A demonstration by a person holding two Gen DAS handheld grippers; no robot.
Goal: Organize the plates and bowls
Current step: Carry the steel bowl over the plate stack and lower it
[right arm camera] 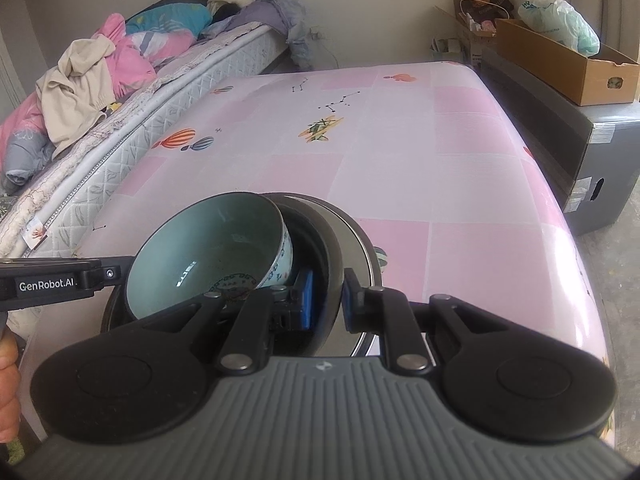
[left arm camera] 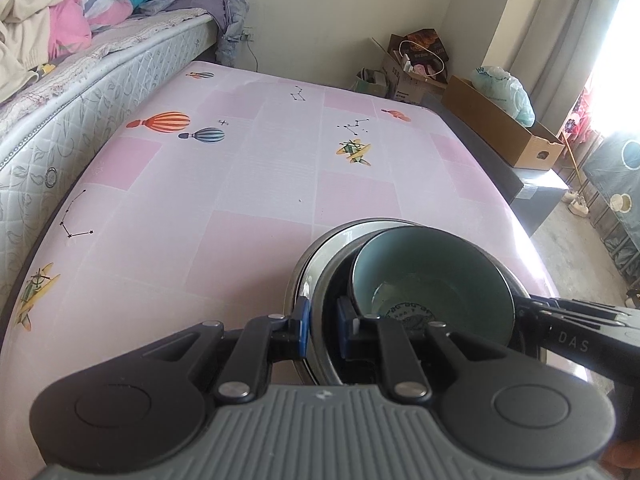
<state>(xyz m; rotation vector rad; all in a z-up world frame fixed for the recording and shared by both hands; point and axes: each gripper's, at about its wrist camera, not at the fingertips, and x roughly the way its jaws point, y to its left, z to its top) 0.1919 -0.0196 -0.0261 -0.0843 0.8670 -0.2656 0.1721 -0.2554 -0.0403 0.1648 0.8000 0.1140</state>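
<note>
Nested stack held over the pink tabletop (left arm camera: 248,184): left gripper (left arm camera: 323,326) and right gripper (right arm camera: 329,297) fingers clamped on opposite rims of the metal bowl (right arm camera: 352,240). Ceramic bowl (left arm camera: 432,276) inside is tilted, probably loose; fragile, slippery.

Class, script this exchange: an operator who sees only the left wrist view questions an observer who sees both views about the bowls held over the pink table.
Operator: Does the right tool actually grip the metal bowl? I see only its arm.
Observer: Yes. One blue pad sits inside the rim, the other outside.
Operator: Is anything on the outside of the teal bowl?
Observer: Its pale outer wall carries a blue pattern.
</note>
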